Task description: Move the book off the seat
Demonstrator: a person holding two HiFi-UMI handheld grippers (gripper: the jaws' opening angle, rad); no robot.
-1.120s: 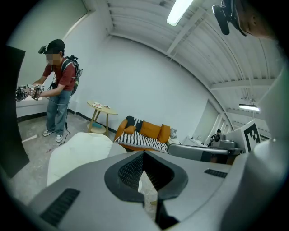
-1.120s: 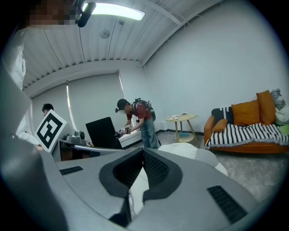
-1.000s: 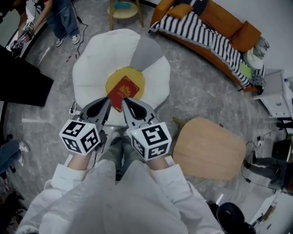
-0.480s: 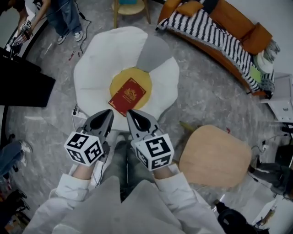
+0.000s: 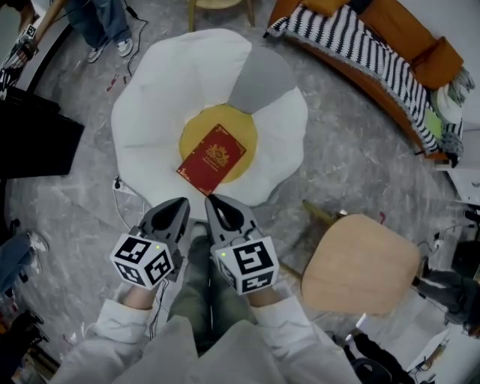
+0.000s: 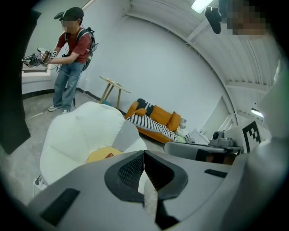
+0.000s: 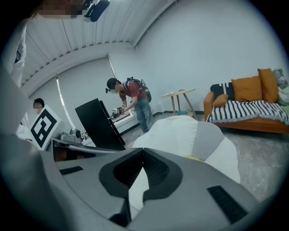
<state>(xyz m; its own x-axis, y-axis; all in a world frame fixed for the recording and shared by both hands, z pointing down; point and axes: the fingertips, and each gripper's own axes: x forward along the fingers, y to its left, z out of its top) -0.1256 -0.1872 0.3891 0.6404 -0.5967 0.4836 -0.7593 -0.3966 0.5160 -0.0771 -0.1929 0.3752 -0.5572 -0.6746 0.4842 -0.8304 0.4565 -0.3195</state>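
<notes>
A red book (image 5: 212, 158) with a gold emblem lies flat on the yellow centre (image 5: 238, 131) of a white flower-shaped seat (image 5: 157, 90) on the floor. In the head view both grippers hover side by side just short of the seat's near edge, a little way from the book. My left gripper (image 5: 181, 203) is shut and empty. My right gripper (image 5: 210, 199) is shut and empty too. In the left gripper view the shut jaws of the left gripper (image 6: 143, 153) point at the seat (image 6: 76, 135), where a sliver of the book (image 6: 109, 155) shows. The right gripper (image 7: 143, 150) also faces the seat (image 7: 176, 133).
A round wooden stool (image 5: 361, 262) stands at the right. An orange sofa (image 5: 390, 37) with a striped blanket runs along the back right. A black panel (image 5: 34, 139) is at the left, a person (image 5: 97, 19) stands beyond it, and a cable (image 5: 124, 201) lies by the seat.
Both grippers have drawn back from the book, whose near edge their tips overlapped a second ago; a gap now shows. The book has not moved on the seat. Both stay shut.
</notes>
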